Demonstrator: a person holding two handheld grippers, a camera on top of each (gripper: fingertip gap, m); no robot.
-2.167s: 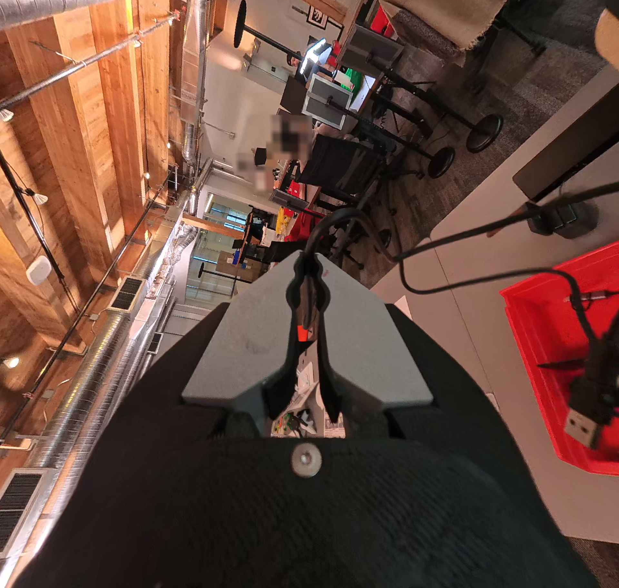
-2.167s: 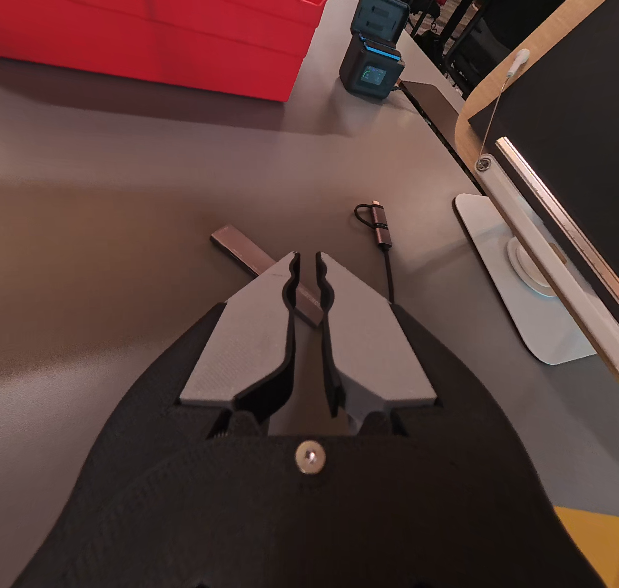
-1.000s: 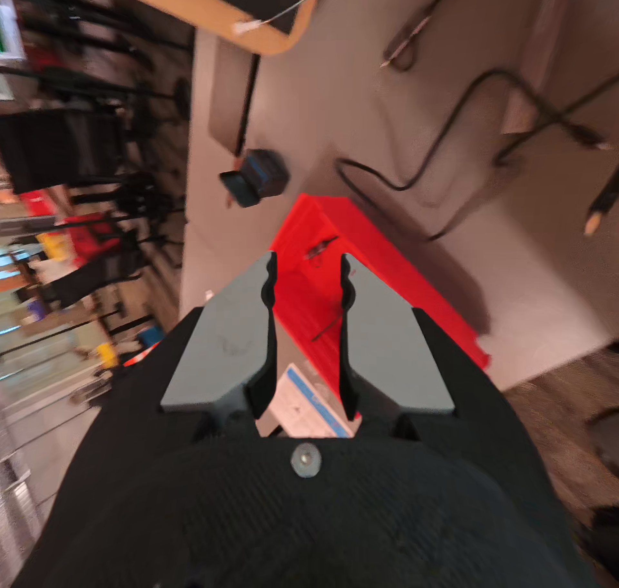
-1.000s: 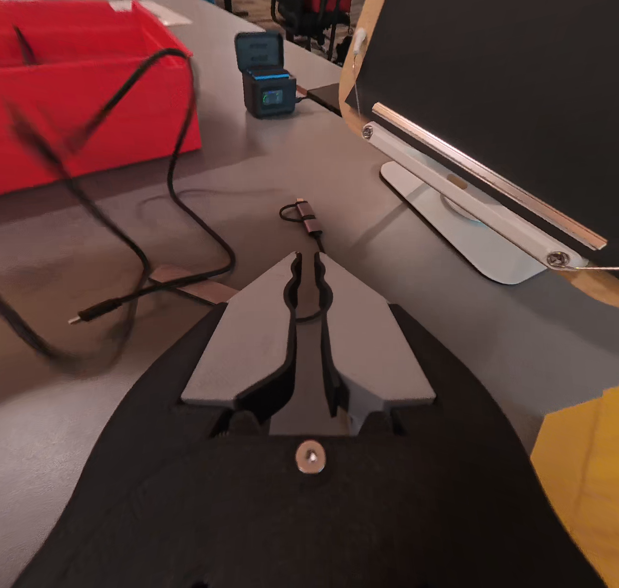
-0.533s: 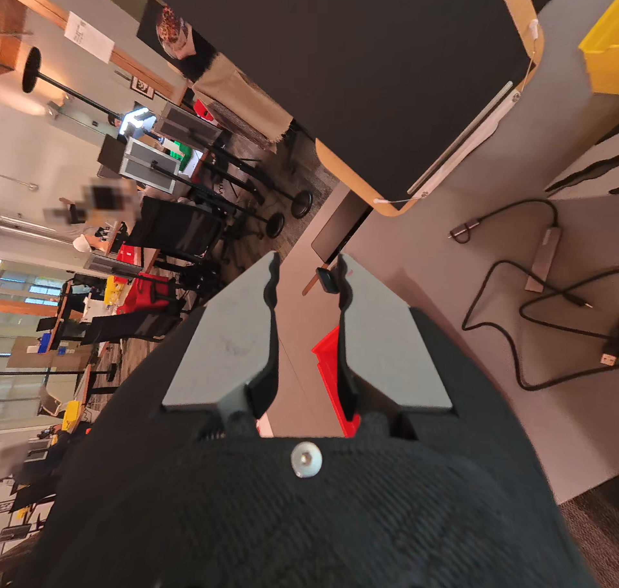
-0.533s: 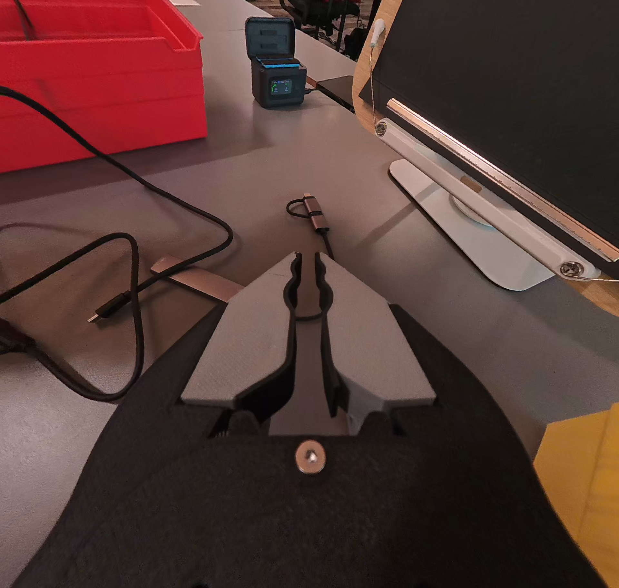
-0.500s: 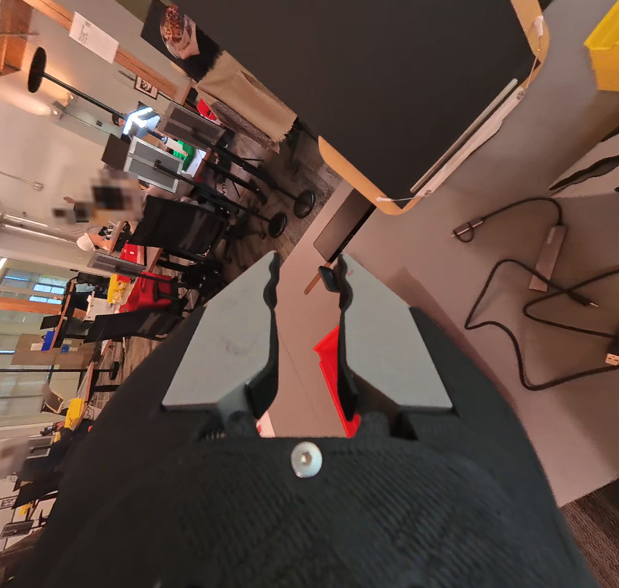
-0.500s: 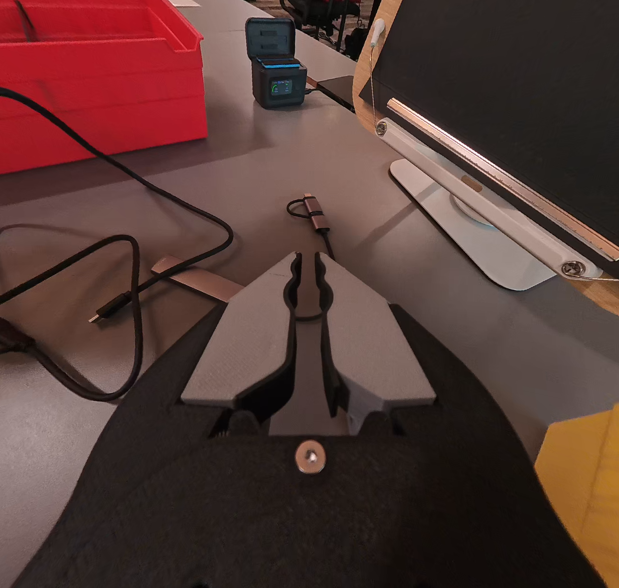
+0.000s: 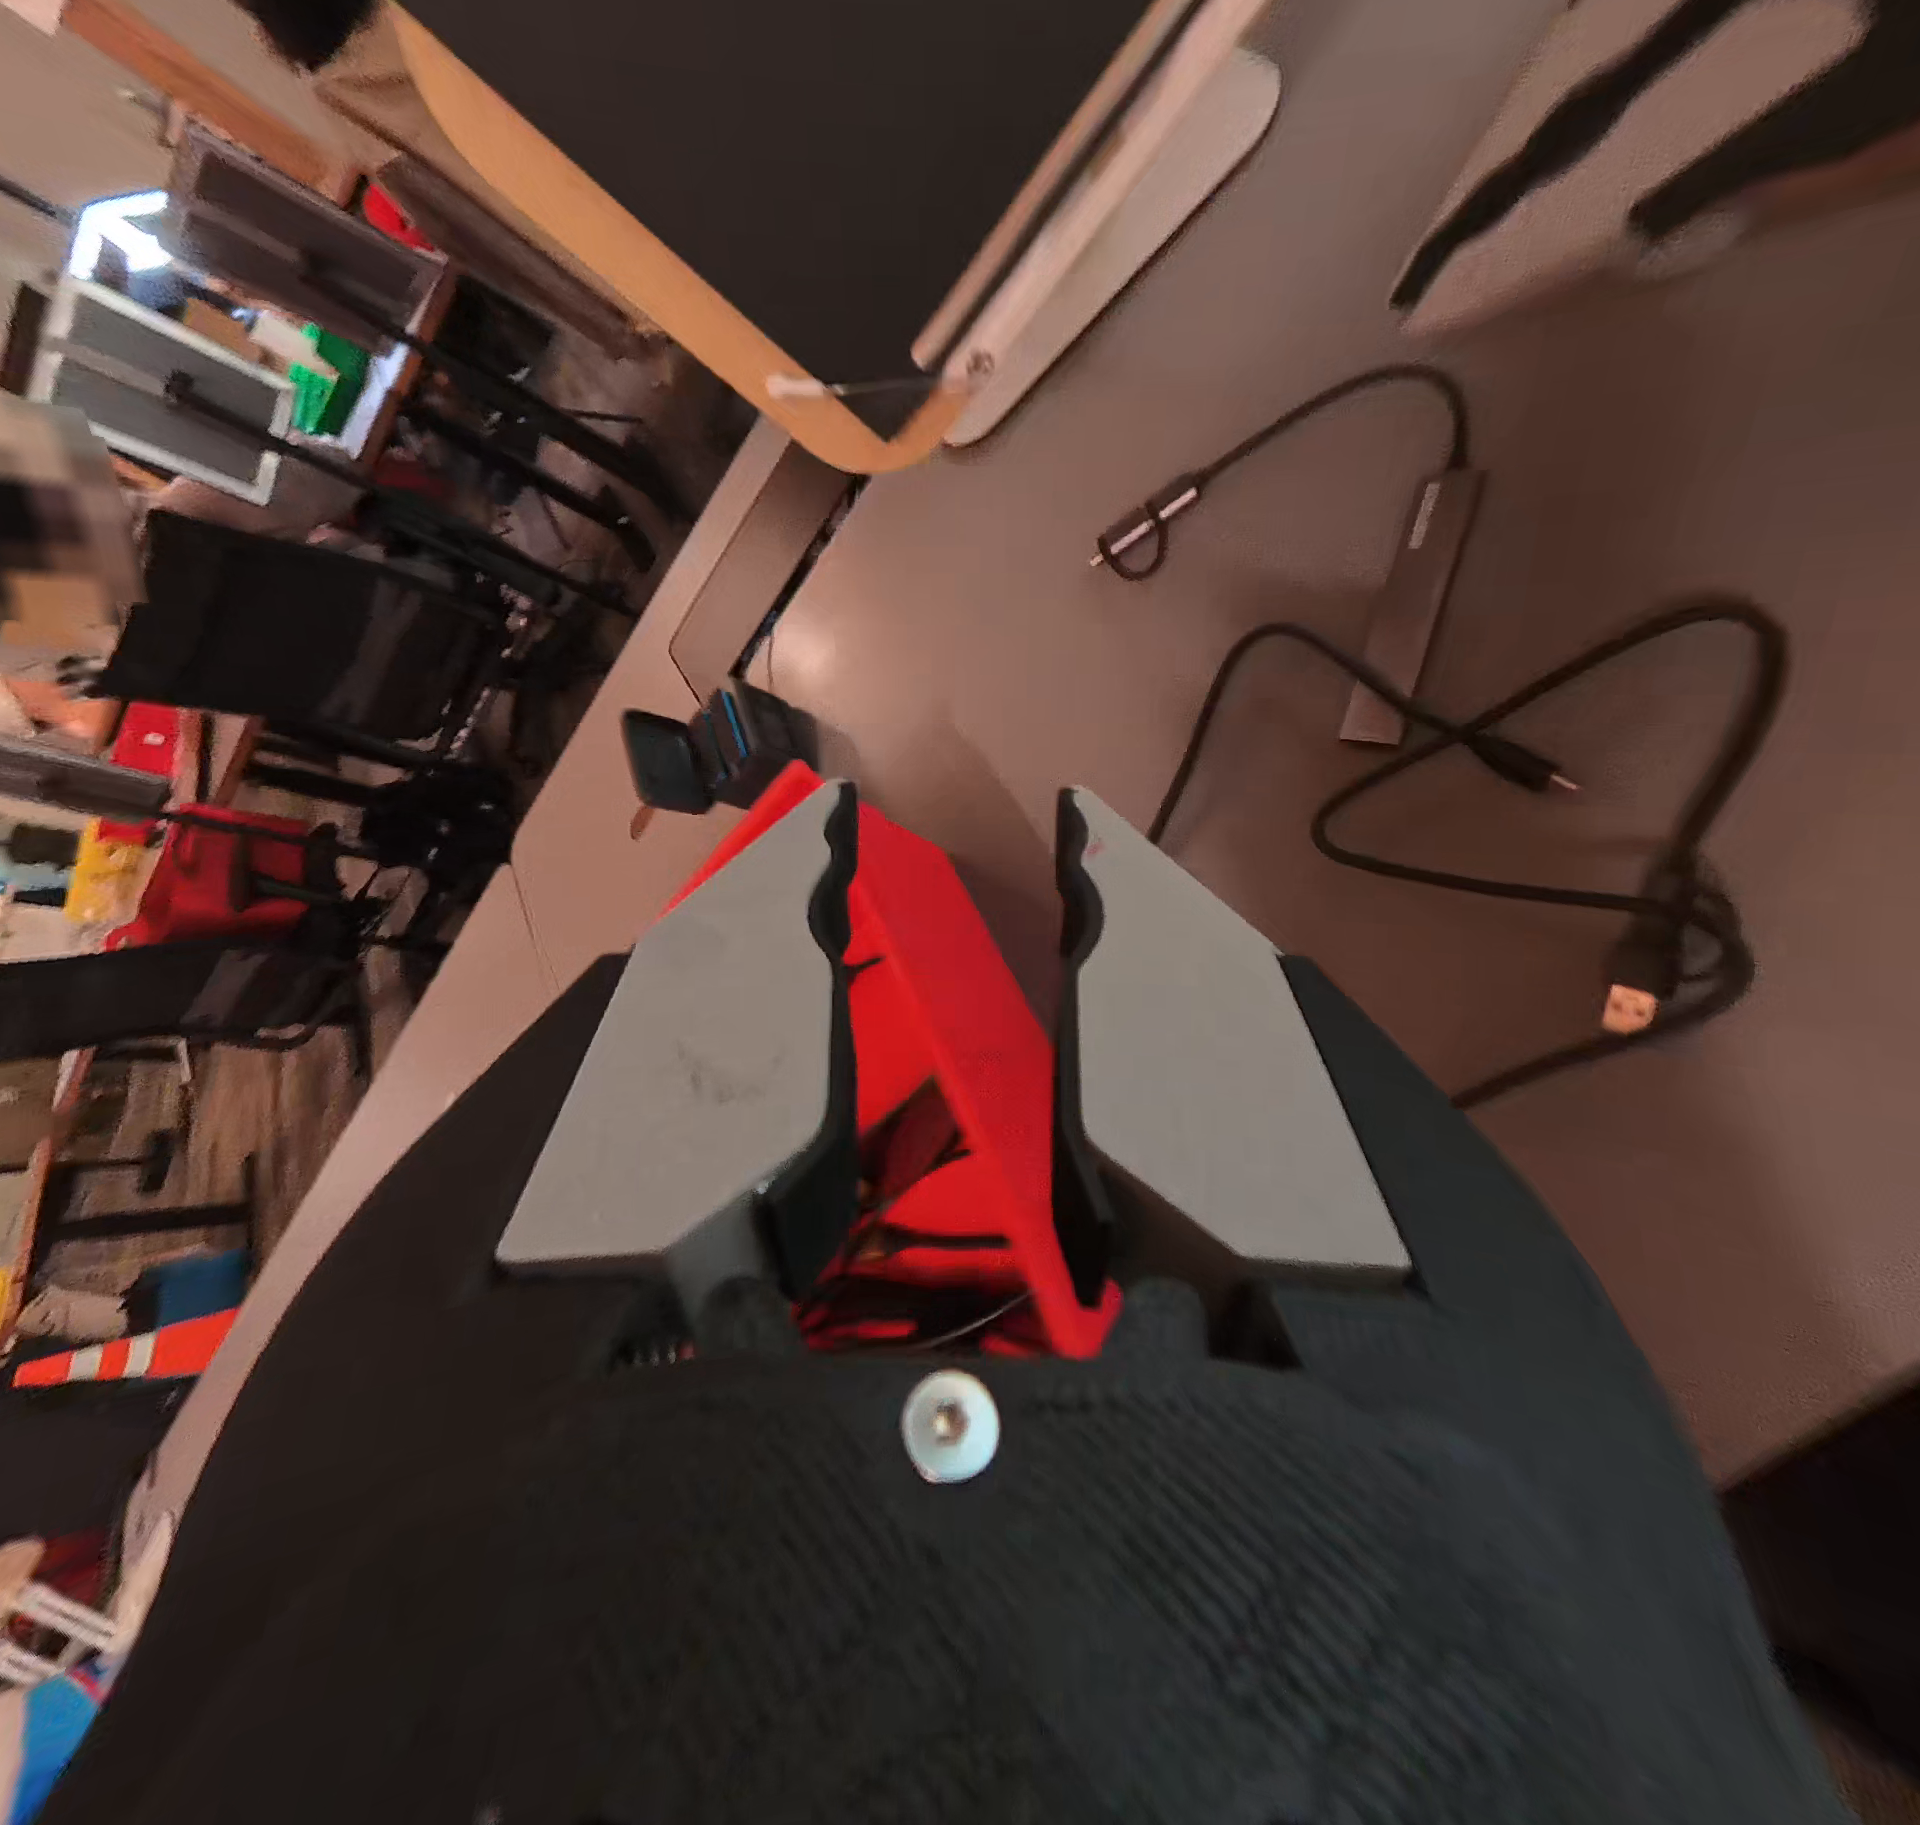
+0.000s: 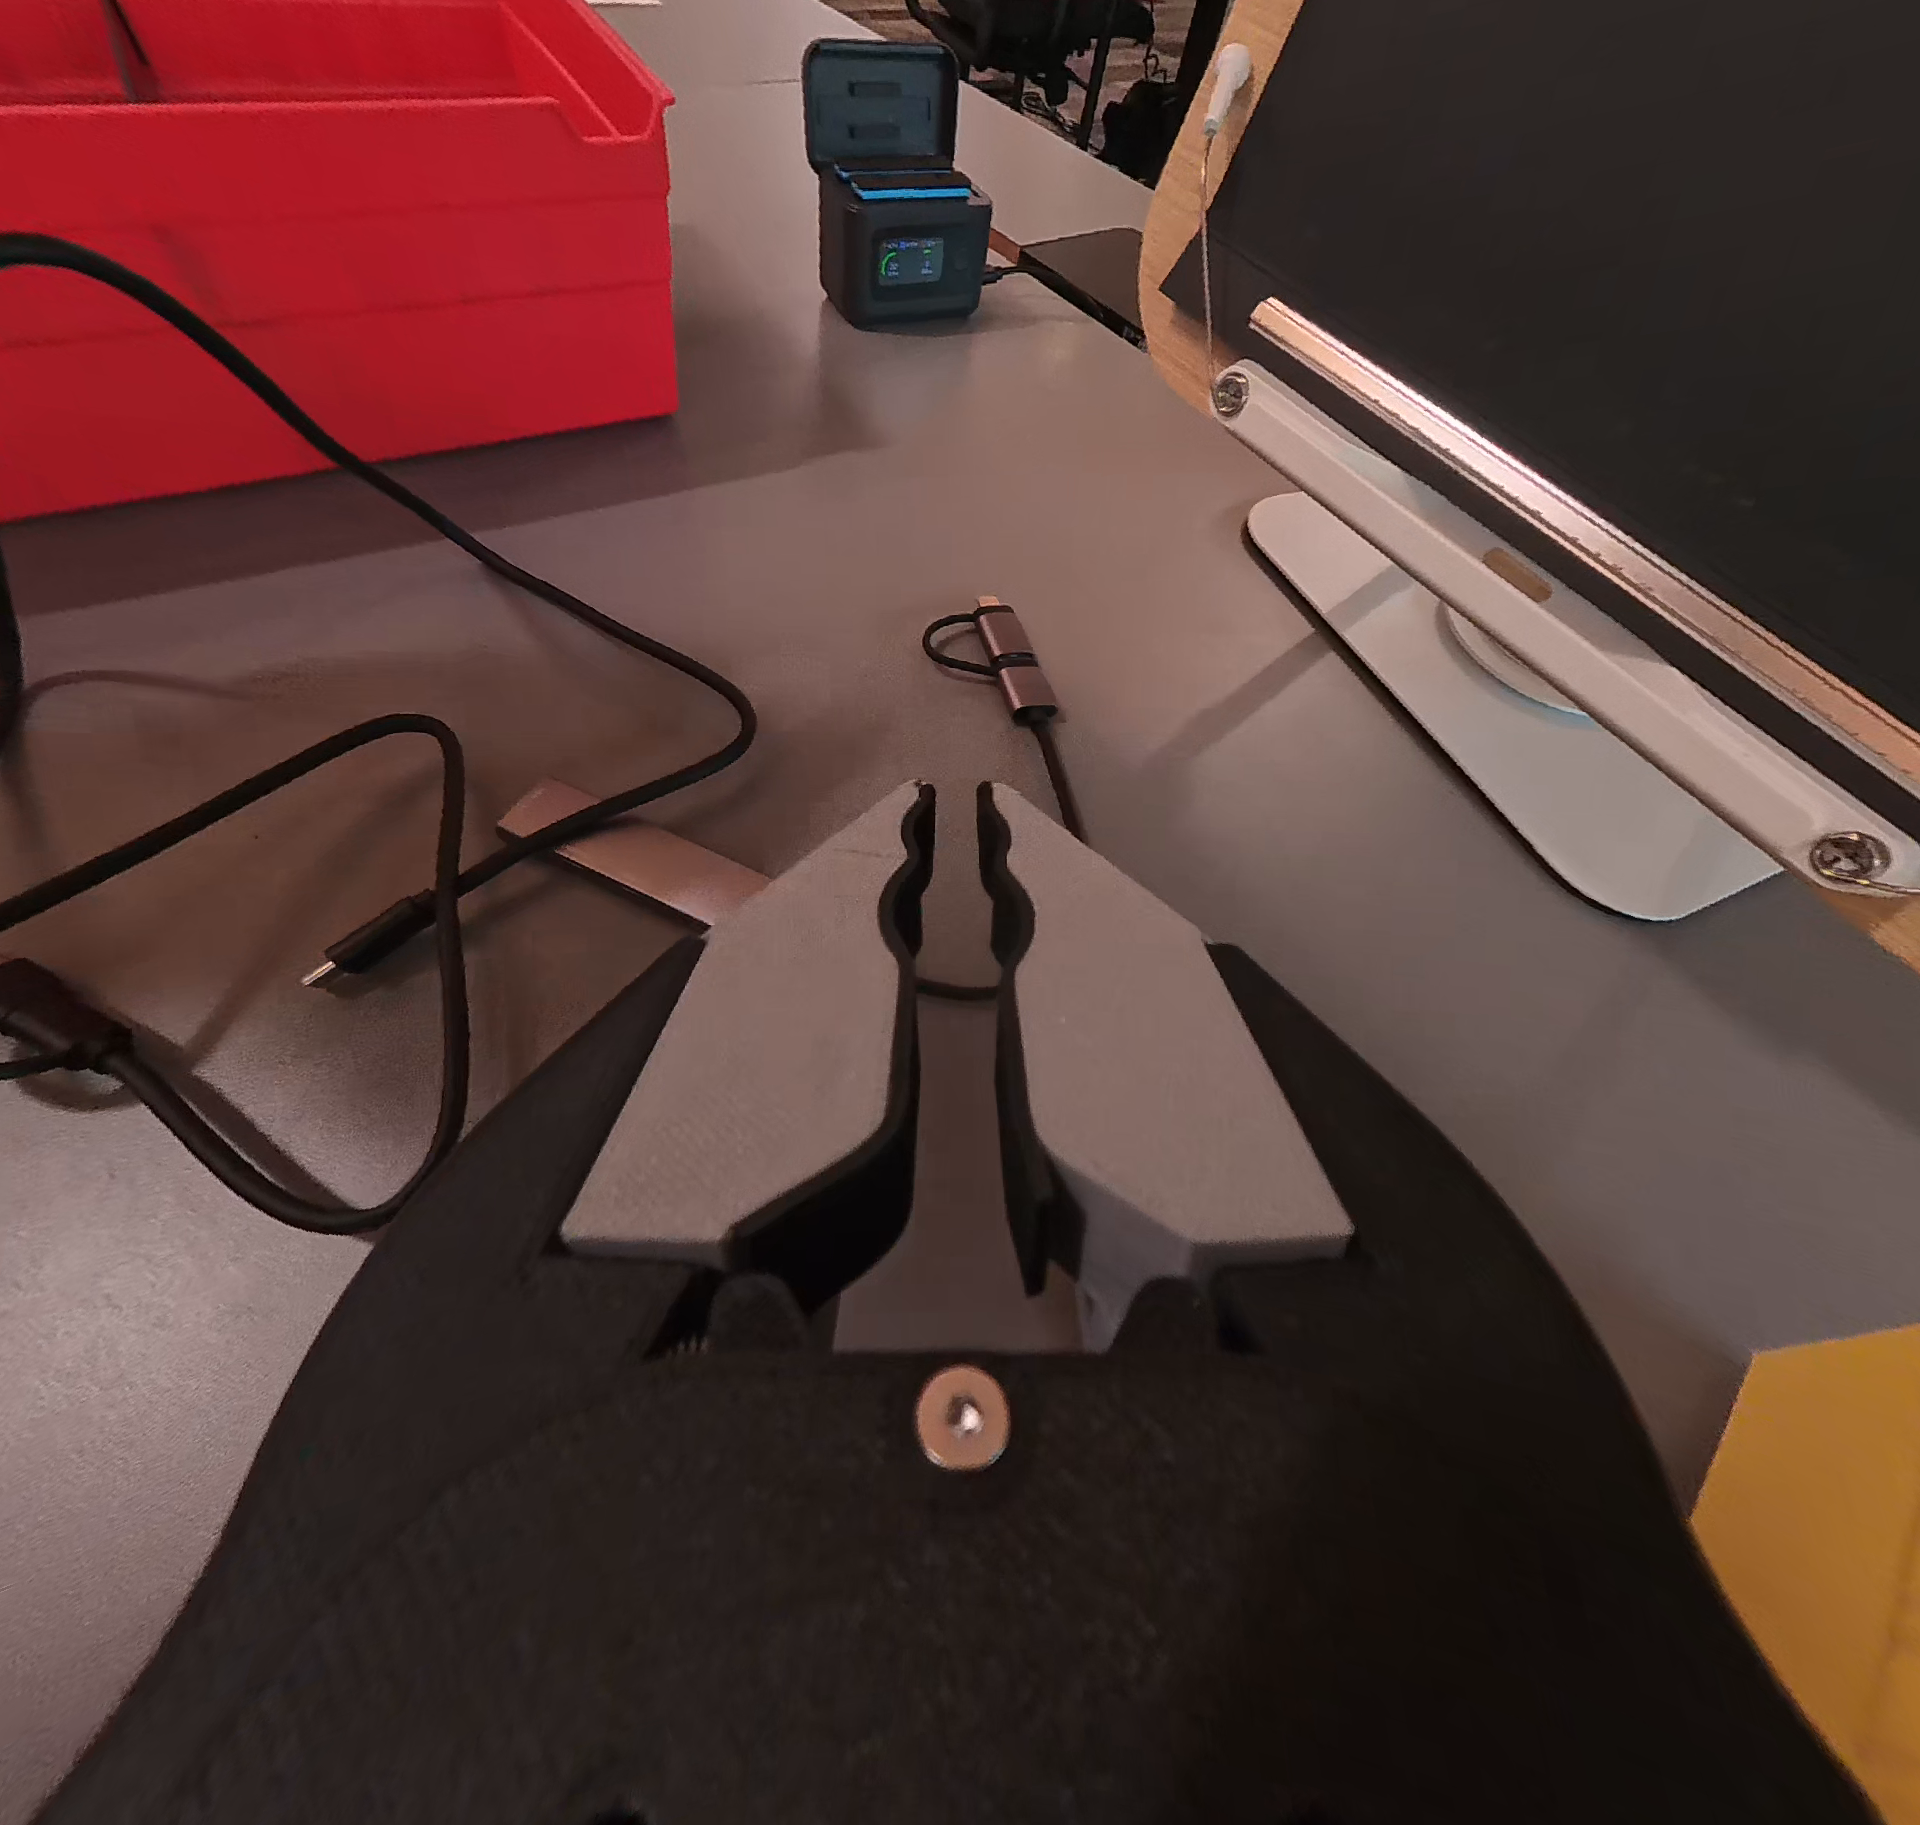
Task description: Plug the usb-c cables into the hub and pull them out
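Left gripper (image 9: 954, 809), grey wedge-shaped fingers on a black body: jaws spread wide, nothing between them, held above the open red plastic bin (image 9: 935, 965), whose far end it partly hides; that view is tilted and motion-blurred. Grey tabletop (image 10: 935, 528), left to right in the right wrist view: red bin, cut off at the left edge; black braided usb-c cable (image 10: 582, 612) looping across the table and over the hub, its loose connector (image 10: 364, 944) lying on the table beside the hub, plugged into nothing; slim flat grey metal hub (image 10: 634, 850), near end hidden behind the fingers; small dark charging case with open lid and lit screen (image 10: 902, 217), well behind; the hub's own short lead with grey adapter plug (image 10: 1013, 658), unplugged. Right gripper (image 10: 951, 788), same build: jaws nearly together, a narrow gap left, pinching nothing, poised low over the hub's lead. Black monitor on a silver stand (image 10: 1507, 736), cut off right. Yellow bin corner (image 10: 1818, 1567), lower right, mostly out of frame
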